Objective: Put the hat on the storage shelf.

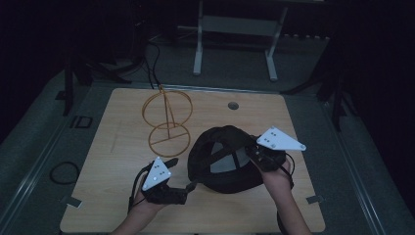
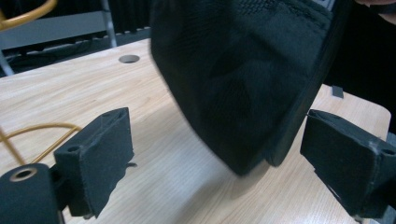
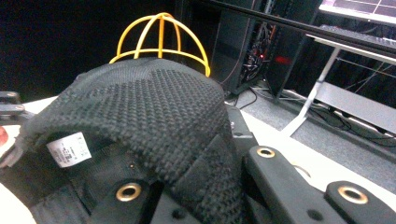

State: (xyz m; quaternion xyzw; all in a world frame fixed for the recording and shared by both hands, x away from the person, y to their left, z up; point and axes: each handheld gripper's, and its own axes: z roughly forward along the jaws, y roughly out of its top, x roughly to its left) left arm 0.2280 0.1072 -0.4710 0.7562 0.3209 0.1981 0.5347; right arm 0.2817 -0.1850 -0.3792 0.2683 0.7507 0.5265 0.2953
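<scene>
A black mesh cap point(image 1: 225, 159) lies at the table's near middle, its inside facing up. My right gripper point(image 1: 259, 155) is shut on the cap's right edge. In the right gripper view the mesh fabric point(image 3: 154, 107) bunches over the closed jaws of the right gripper point(image 3: 205, 196), and a white label point(image 3: 69, 149) shows inside. My left gripper point(image 1: 188, 187) is at the cap's near left, open. In the left gripper view the cap point(image 2: 243, 84) hangs tilted, its lower edge between the spread jaws of the left gripper point(image 2: 224, 163). A yellow wire hat stand point(image 1: 166, 117) rises behind the cap.
The wooden table point(image 1: 122, 147) has a round cable hole point(image 1: 233, 105) at the back. A white metal frame point(image 1: 235, 44) stands on the floor beyond it. A cable loop point(image 1: 63, 172) lies on the floor at the left. The stand's wires point(image 3: 161, 37) rise beyond the cap.
</scene>
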